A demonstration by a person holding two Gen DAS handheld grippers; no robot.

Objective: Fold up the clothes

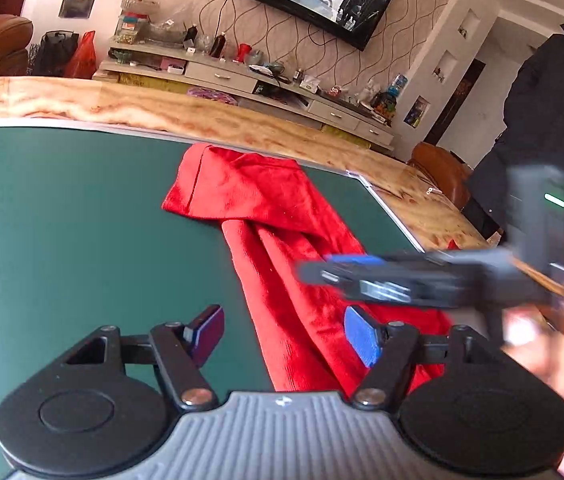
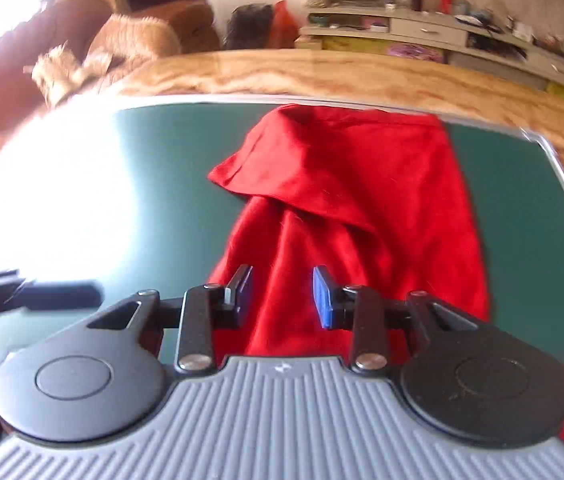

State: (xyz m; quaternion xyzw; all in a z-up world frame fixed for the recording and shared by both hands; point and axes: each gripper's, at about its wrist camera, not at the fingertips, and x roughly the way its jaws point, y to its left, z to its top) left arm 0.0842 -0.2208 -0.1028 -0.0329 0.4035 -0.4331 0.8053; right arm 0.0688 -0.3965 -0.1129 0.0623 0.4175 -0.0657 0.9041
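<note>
A red garment [image 1: 277, 216] lies crumpled on the green mat [image 1: 61, 220], its far part folded over near the mat's far edge. It also shows in the right wrist view [image 2: 362, 200]. My left gripper [image 1: 282, 336] is open and empty, just above the garment's near left edge. My right gripper [image 2: 282, 296] is open and empty over the garment's near end. The right gripper also shows blurred in the left wrist view [image 1: 322, 270], reaching in from the right over the cloth.
The mat [image 2: 522, 208] lies on a wooden table [image 1: 201, 116]. A man in a dark coat [image 1: 554, 112] stands at the right. A TV shelf [image 1: 241, 72] and brown sofa [image 2: 81, 40] stand beyond. Strong glare covers the mat's left side in the right wrist view.
</note>
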